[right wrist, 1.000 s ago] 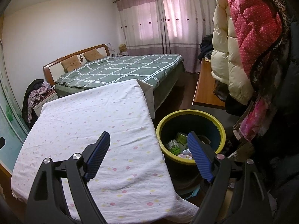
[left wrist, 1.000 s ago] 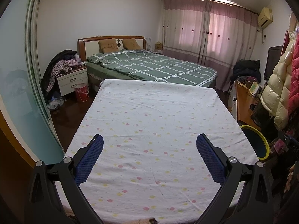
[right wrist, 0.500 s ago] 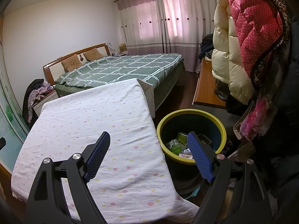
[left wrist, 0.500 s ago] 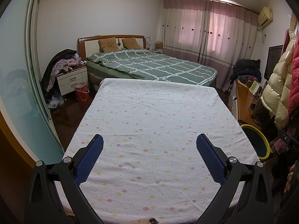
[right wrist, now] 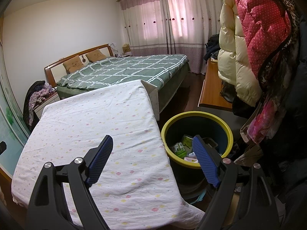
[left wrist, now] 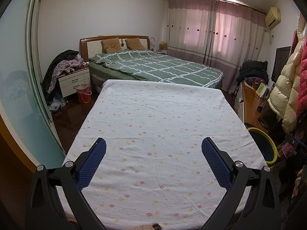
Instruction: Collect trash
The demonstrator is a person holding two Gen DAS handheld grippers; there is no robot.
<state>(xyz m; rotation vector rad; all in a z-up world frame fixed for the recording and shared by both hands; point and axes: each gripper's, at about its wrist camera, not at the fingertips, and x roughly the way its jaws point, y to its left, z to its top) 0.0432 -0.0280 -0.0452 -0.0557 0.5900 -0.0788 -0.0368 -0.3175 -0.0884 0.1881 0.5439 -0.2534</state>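
The task looks close to finished, or between rounds: the counter (left wrist: pixel 153 134) under its dotted sheet carries no trash that shows, and the bin (right wrist: pixel 197 118) with the yellow rim, on the floor just beside the counter's right edge, already holds several packets (right wrist: pixel 181 146) and wrappers. Both grippers are empty, the left gripper (left wrist: pixel 153 149) with its jaws wide apart over the sheet, the right gripper (right wrist: pixel 152 147) equally spread, one finger over the counter's edge and the other over the bin. Whether anything is left elsewhere in the room cannot be told. Against the earlier frames almost nothing differs: both views shifted only slightly, and the jaws stayed spread.
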